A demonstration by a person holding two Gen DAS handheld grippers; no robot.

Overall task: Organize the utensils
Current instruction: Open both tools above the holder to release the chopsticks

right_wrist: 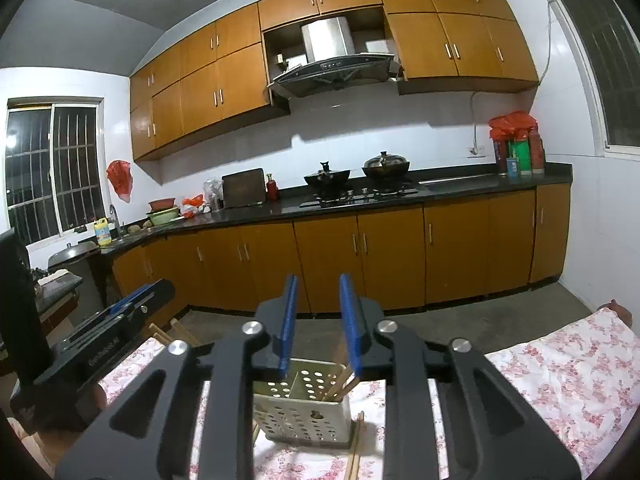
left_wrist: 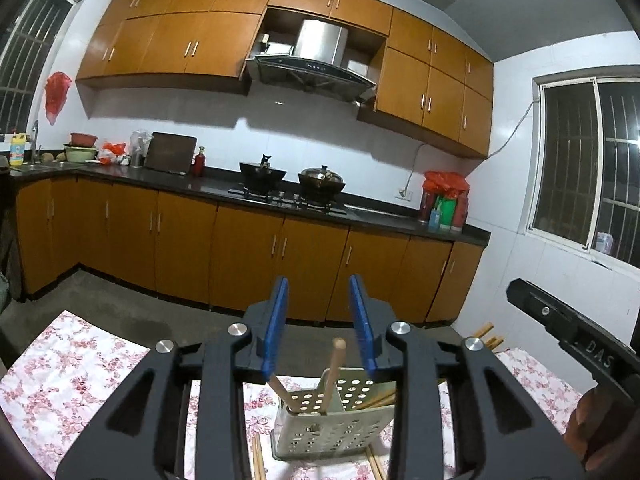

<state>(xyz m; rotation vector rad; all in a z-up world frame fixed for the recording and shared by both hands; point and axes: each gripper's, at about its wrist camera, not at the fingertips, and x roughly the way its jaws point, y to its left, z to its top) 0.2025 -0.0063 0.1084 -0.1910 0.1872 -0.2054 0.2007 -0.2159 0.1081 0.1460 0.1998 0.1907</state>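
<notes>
**Ana:** Black tongs fill the foreground. Taking the perforated utensil holder as the landmark, what do you make of the left gripper?

**Ben:** Its blue fingers are spread apart above the holder with nothing between them. One chopstick stands up from the holder's left compartment into the gap, but neither pad touches it. So, released.

**Ana:** And the right gripper?

**Ben:** Same: jaws apart, empty, poised above the holder.

**Ana:** What is already sorted?

**Ben:** Going left to right across the holder in the left wrist view: two chopsticks lean in the left compartment, and several more poke from the right one. In the right wrist view a bundle sits in its right compartment.

**Ana:** What is left?

**Ben:** Loose chopsticks on the floral tablecloth: a pair just left of the holder's base, others at its right base, and some well beyond it at the table's far edge. I'd judge the job roughly midway; whether other utensils wait elsewhere, I cannot tell.
</notes>
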